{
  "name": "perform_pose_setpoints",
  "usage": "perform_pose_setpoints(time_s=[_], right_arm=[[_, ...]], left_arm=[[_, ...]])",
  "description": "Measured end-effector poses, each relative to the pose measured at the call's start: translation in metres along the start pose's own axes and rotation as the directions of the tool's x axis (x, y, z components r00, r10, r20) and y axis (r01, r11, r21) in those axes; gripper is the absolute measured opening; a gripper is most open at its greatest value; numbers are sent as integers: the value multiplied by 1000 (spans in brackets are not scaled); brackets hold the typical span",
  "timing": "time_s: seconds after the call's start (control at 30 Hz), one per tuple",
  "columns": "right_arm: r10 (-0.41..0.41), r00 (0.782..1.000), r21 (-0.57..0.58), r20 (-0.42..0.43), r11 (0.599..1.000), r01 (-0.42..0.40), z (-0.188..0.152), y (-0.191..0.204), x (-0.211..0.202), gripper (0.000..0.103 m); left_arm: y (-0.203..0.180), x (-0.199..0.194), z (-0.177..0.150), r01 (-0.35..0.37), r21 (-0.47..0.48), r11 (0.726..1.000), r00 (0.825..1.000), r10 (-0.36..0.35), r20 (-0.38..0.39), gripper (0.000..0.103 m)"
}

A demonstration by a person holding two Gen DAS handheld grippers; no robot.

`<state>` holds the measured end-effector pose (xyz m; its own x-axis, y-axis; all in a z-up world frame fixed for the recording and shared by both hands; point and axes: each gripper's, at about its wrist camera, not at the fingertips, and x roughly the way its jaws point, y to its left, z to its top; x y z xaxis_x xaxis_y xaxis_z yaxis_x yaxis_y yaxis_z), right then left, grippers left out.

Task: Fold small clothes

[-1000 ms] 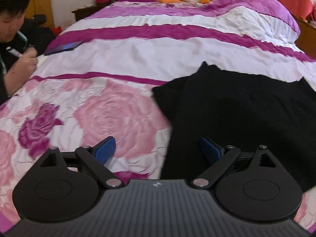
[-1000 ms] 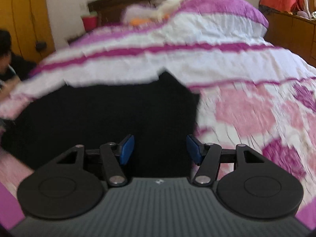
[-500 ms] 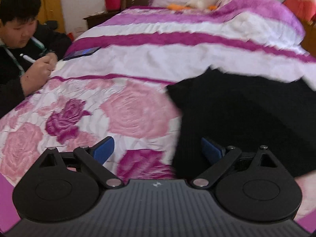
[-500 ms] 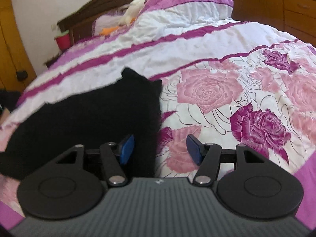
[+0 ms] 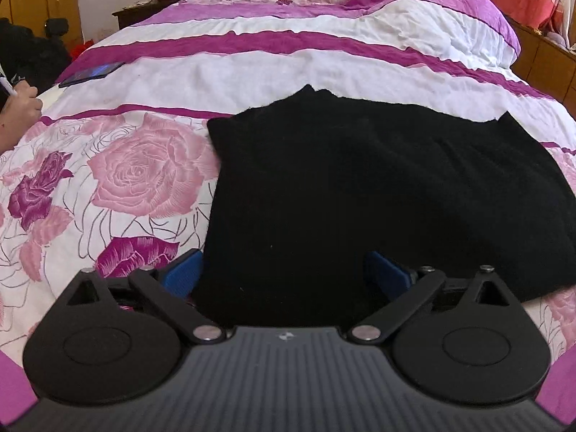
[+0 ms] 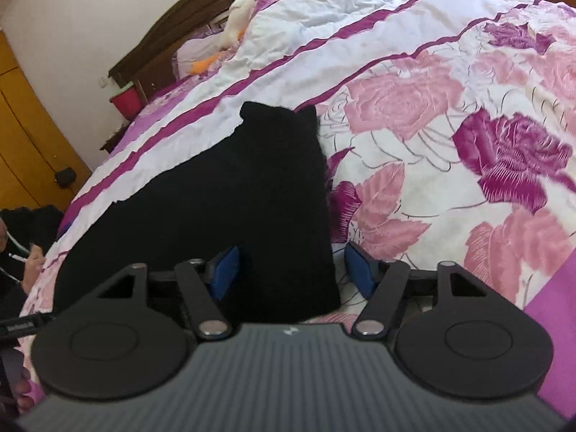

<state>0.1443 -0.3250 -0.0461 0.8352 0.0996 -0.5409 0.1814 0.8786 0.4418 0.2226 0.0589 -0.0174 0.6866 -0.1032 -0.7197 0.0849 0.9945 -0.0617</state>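
the left gripper (image 5: 284, 277) has swung right since a second ago: the black garment (image 5: 378, 194), which then sat off to the right, now fills the middle of its view, with the near left edge just beside its left pad. the right gripper (image 6: 291, 264) has rolled and shifted right, so the bed tilts and the garment's near right corner now lies between its spread pads.
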Motion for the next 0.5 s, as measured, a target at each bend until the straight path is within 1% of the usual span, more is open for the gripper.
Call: perform_pose_setpoints(time_s=[0.13, 0.2, 0.3, 0.5], right_arm=[[22, 1000, 25, -2, 999, -22, 0, -2, 3, 74], [31, 999, 15, -11, 999, -31, 1, 1, 4, 81], [40, 999, 21, -7, 999, -40, 1, 4, 6, 82], [108, 994, 76, 31, 991, -110, -3, 5, 8, 81]], left_arm=[[8, 5, -1, 26, -29, 999, 999, -27, -27, 103], [9, 5, 0, 34, -23, 999, 999, -35, -34, 103], [10, 5, 0, 38, -23, 999, 998, -39, -42, 103], [12, 7, 1, 45, -25, 999, 998, -46, -43, 103]])
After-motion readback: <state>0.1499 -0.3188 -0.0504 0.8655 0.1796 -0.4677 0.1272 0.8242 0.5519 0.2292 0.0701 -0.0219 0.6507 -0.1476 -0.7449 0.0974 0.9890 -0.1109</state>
